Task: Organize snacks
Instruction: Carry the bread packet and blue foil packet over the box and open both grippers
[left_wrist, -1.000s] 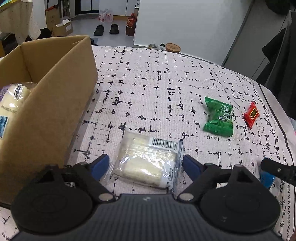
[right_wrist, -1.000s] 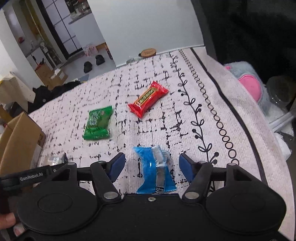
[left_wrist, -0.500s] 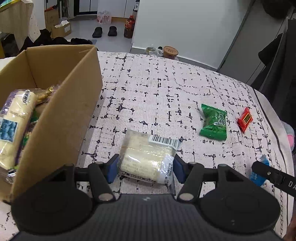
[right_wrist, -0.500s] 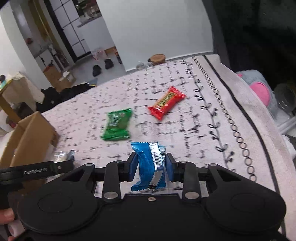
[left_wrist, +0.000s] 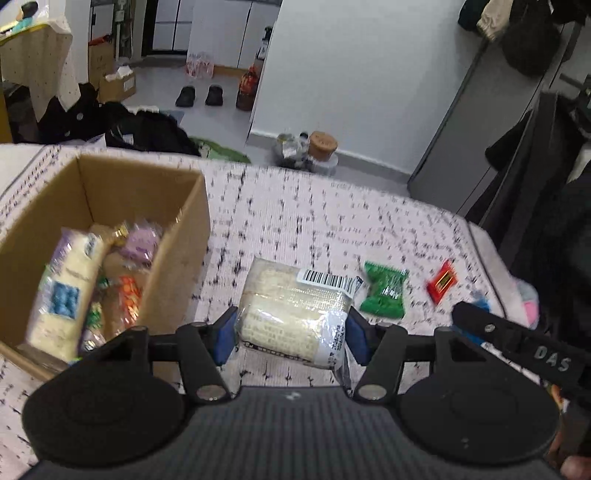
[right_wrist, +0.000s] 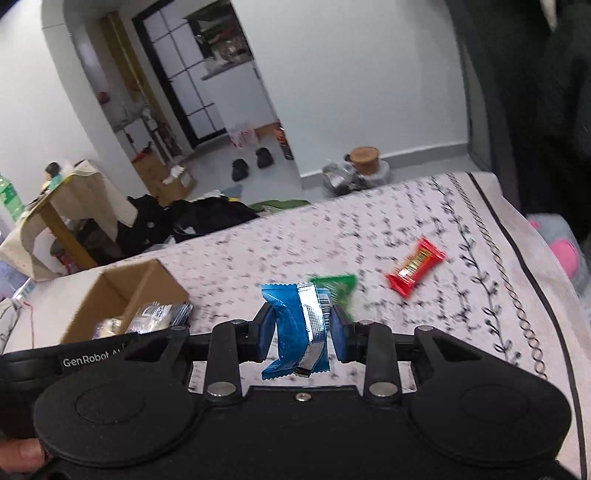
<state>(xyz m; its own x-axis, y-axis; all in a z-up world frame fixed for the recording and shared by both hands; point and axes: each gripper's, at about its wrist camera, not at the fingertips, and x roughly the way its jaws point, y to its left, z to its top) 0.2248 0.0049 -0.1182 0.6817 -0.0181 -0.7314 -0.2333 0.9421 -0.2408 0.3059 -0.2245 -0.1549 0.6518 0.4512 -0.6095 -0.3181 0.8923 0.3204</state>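
Note:
My left gripper (left_wrist: 291, 334) is shut on a clear pack of pale rice crackers (left_wrist: 295, 308) with a barcode label, held above the patterned cloth, right of an open cardboard box (left_wrist: 184, 236) that holds several snacks. My right gripper (right_wrist: 301, 334) is shut on a blue snack packet (right_wrist: 290, 328), lifted off the cloth. A green packet (left_wrist: 384, 295) and a red candy bar (left_wrist: 441, 282) lie on the cloth; the red bar also shows in the right wrist view (right_wrist: 415, 267), with the green packet (right_wrist: 336, 286) partly behind the blue one.
The box shows at left in the right wrist view (right_wrist: 125, 291). The right gripper's body (left_wrist: 517, 341) shows at the left view's right edge. A pink and grey plush (right_wrist: 563, 251) lies off the cloth's right edge. Floor clutter lies beyond the far edge.
Both grippers closed on their packets, then lifted them off the cloth. Both views have risen and shifted toward the box, which now shows its contents.

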